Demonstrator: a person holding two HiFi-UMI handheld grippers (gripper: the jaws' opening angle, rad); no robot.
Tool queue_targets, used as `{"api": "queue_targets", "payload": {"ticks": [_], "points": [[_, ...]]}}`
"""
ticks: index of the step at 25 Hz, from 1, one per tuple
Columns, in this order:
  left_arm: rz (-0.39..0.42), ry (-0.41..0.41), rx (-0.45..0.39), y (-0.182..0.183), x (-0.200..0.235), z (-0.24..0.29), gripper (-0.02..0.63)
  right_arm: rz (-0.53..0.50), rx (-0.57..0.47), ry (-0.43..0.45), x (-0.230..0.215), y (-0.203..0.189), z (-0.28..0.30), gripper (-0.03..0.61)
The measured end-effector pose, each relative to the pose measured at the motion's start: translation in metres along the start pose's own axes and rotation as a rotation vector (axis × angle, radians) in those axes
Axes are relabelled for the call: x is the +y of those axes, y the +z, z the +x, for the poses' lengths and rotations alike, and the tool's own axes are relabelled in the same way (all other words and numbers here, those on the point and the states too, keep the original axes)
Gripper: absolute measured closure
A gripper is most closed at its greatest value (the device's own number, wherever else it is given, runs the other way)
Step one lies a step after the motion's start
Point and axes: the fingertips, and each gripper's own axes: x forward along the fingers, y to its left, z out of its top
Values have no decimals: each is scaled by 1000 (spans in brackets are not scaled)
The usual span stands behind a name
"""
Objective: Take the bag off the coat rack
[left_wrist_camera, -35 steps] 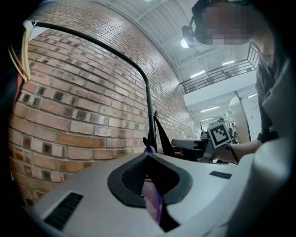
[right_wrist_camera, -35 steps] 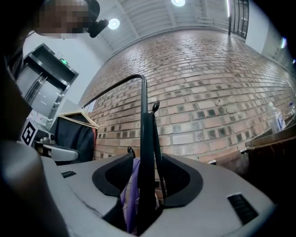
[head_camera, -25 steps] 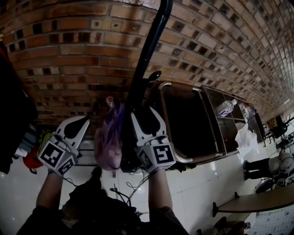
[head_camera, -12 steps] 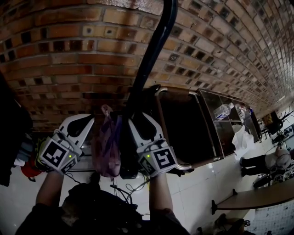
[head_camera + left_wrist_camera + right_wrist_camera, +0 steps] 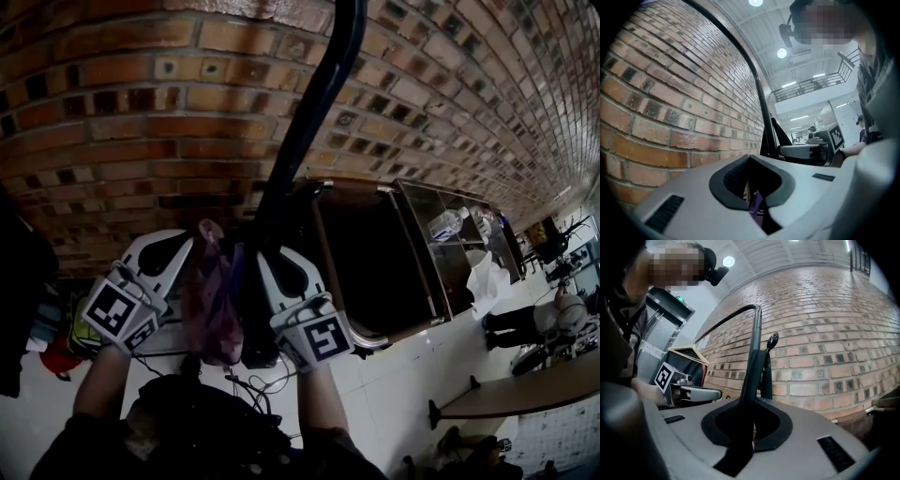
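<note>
The purple bag (image 5: 214,300) hangs low against the black pole of the coat rack (image 5: 305,122), between the two tools and close in front of the brick wall (image 5: 141,112). The left hand-held gripper (image 5: 751,185) has its jaws together on a thin purple fold of the bag, probably so the bag can be lifted free. The right hand-held gripper (image 5: 749,423) has just been closing and now clamps the pole itself, seemingly to steady the rack while the bag comes off. A knobbed peg (image 5: 772,339) juts up beside the pole, and the bag may have to clear such an edge; which peg carries it cannot be told. The wall shuts off the far side and a dark metal-edged cabinet (image 5: 375,272) crowds the right, so open room lies toward the person and to the left.
</note>
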Motion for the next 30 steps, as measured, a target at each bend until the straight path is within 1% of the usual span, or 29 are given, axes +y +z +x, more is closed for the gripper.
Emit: {"api": "queue_targets", "payload": {"ticks": [2, 3, 6, 8, 11, 14, 17, 25, 30], "points": [[-1, -4, -5, 1, 3, 2, 600, 14, -1, -16, -2, 0, -1, 534], [-1, -7, -9, 3, 4, 3, 600, 24, -3, -28, -5, 1, -2, 551], [-2, -15, -21, 5, 10, 7, 600, 66, -12, -37, -9, 2, -4, 552], [-6, -22, -25, 4, 14, 11, 600, 72, -15, -36, -9, 3, -4, 554], [-7, -37, -25, 3, 16, 19, 600, 102, -55, -60, -14, 7, -6, 555], [-5, -57, -25, 3, 18, 26, 600, 90, -85, -83, -19, 10, -9, 557], [-1, -76, -26, 5, 16, 32, 600, 142, -85, -97, -23, 16, -11, 557], [8, -108, -46, 21, 16, 47, 600, 198, -141, -99, -39, 48, -17, 557], [9, -125, -43, 21, 23, 59, 600, 186, -174, -132, -58, 75, -12, 557]]}}
